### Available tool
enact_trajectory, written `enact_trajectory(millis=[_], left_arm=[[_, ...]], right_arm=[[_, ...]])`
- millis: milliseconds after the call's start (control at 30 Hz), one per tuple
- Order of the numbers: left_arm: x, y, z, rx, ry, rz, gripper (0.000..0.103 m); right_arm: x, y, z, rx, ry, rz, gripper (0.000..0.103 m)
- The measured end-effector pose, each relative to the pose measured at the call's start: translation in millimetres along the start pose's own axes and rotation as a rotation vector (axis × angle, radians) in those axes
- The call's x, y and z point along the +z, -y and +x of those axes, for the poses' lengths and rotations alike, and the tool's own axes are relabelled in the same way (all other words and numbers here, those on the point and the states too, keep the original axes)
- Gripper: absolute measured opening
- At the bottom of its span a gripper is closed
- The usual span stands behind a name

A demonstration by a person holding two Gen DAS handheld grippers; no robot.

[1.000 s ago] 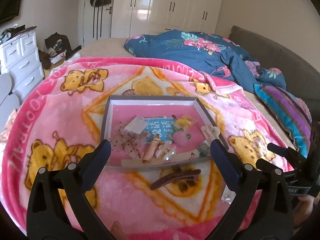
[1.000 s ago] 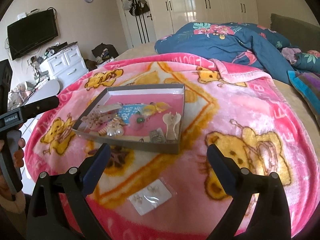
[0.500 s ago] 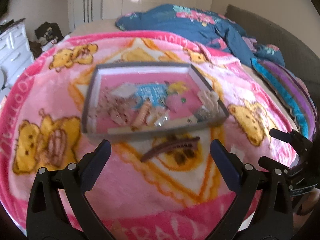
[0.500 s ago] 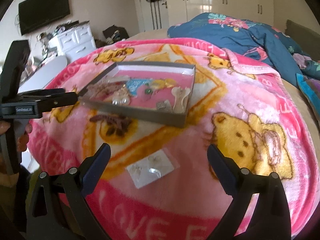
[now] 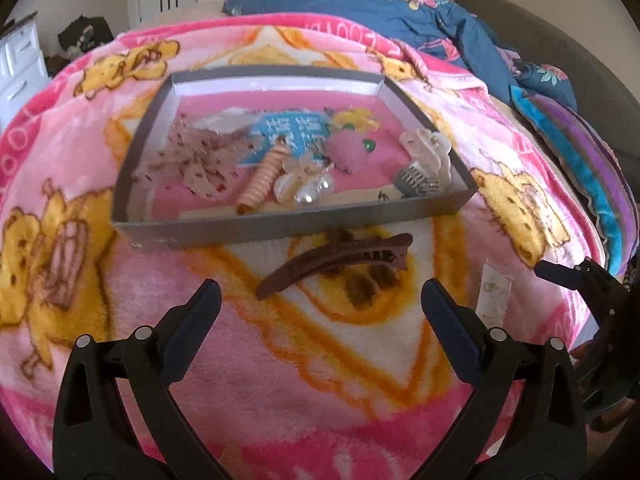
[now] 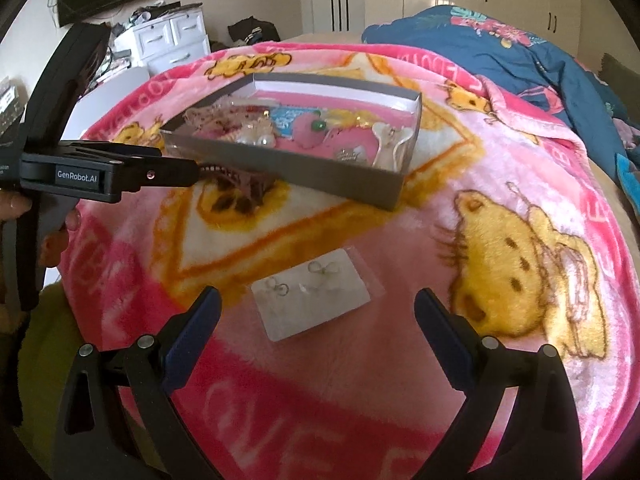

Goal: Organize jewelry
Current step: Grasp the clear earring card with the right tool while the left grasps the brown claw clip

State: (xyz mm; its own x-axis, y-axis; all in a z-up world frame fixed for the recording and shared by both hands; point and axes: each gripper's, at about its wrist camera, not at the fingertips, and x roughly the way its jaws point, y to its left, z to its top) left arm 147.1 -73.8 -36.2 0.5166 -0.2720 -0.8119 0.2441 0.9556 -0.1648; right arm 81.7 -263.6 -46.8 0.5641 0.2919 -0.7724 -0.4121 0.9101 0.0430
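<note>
Two items lie outside the grey box on the pink blanket — a brown hair clip and a clear earring packet. The left hand-held gripper is spread wide and empty; the clip sits just ahead of its tips, between them and the box's near wall, long axis running crosswise, left to right. The right hand-held gripper is likewise wide apart and empty, with the packet lying flat dead ahead, nearly between its tips. Judgement: left hand is nearer the clip, right nearer the packet — the clip wants a grasp across its narrow width.
</note>
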Motion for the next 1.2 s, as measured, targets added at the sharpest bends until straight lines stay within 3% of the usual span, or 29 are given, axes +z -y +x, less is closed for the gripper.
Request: enact_trajectory(millis=[400,800,967,1100,1200], left_arm=[[0,4,23,0.0,-0.028,-0.009,0.093],[5,11,32,0.004,-0.027,-0.007,0.093],[7,14,38,0.012,-0.029,-0.001,0.093],[9,17,43,0.022,-0.026,0.0,0.093],[10,20,47,0.041,-0.023,0.004,0.089]], right_arm=[[-1,2,34,-0.006,-0.054,-0.021,0.097],[5,2,46,0.004,-0.045,0.002,0.096],[2,4,42,0.001,-0.031,-0.001,0.074],[0,13,37,0.016,-0.017,0.036,0.063],[-2,20,31,0.031,-0.007,0.07,0.062]])
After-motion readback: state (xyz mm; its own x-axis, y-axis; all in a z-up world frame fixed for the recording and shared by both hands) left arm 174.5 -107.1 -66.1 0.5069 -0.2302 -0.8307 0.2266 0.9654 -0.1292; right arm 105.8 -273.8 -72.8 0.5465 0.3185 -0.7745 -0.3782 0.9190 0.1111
